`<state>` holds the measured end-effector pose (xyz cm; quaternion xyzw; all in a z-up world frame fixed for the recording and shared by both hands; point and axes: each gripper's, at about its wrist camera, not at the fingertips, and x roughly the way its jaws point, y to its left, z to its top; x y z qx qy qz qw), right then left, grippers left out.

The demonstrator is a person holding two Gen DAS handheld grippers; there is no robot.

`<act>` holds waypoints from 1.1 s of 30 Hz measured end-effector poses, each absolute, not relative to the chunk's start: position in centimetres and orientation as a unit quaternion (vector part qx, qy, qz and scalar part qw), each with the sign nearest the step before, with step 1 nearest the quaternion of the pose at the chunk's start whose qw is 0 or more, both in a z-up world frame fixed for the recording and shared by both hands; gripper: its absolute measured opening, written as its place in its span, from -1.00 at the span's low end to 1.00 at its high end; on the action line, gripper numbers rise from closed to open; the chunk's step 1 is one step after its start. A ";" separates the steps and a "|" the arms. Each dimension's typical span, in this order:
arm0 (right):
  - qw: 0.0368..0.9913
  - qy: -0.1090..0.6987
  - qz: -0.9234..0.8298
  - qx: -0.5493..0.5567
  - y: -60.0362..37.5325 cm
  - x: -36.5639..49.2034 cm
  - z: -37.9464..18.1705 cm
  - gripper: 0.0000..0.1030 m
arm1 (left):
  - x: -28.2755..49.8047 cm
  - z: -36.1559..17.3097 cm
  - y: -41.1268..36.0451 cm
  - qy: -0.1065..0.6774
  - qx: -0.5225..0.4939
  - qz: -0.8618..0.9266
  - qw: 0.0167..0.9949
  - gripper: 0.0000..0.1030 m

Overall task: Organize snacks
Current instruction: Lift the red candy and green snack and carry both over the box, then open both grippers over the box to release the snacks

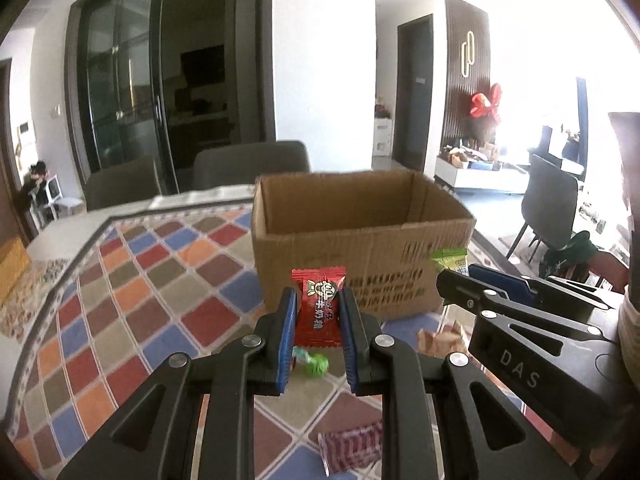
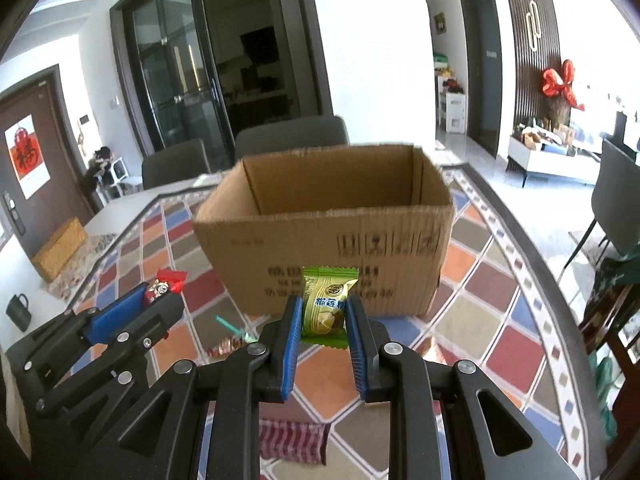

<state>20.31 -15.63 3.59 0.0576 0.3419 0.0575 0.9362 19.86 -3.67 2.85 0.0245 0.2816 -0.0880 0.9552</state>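
- Left tongs (image 1: 318, 312) grip a red candy (image 1: 319, 307), right tongs (image 2: 323, 316) grip a green candy (image 2: 324, 308), both in front of the cardboard box (image 2: 320, 236)
- The box interior shows no snacks; several wrapped snacks (image 1: 352, 450) remain on the tabletop (image 1: 120, 280), so most work seems left

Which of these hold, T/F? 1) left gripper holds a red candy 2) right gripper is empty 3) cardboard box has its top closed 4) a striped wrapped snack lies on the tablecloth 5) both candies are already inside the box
1) True: the left gripper clamps the red candy.
2) False: the right gripper clamps a green candy.
3) False: the cardboard box is open on top.
4) True: the striped snack lies on the tablecloth.
5) False: both are held in front of the box, outside it.
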 end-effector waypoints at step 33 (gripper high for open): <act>0.957 0.284 0.058 0.027 -16.7 28.7 11.1 -0.54 | 30.7 10.2 -4.3 0.260 0.036 -0.124 0.957 -0.57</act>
